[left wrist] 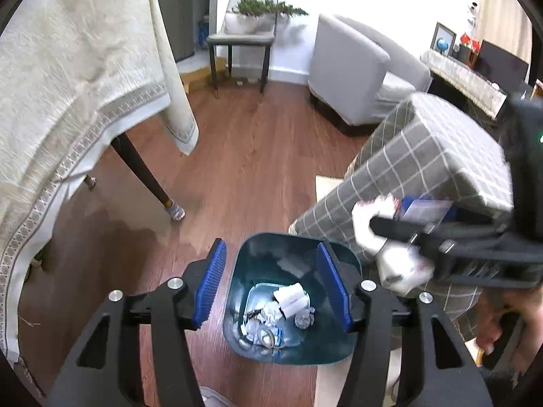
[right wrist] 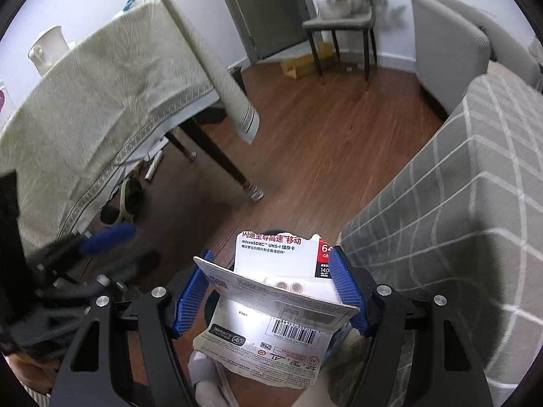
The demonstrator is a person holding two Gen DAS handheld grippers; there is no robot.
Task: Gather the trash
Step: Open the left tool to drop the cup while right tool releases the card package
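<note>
Now left tool (left wrist: 271, 285) open over bin (left wrist: 349, 257), right tool (right wrist: 271, 291) gripping pkg (right wrist: 271, 308).

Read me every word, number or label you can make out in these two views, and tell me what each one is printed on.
"microSDXC UHS-I": white memory card packaging clamped in the right gripper.
"64 GB": its red corner.
"140": black strip just below, partly cut off.
"A1": its lower edge, upside down.
Chinese headline, small print and barcode digits: too blurred or small to read.
Trash in the bin, left wrist view: no readable text.

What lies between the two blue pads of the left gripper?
Nothing is held there. In the left wrist view, the left gripper hangs with open jaws above the dark teal plastic trash bin, whose crumpled white paper scraps show through the gap.
</note>
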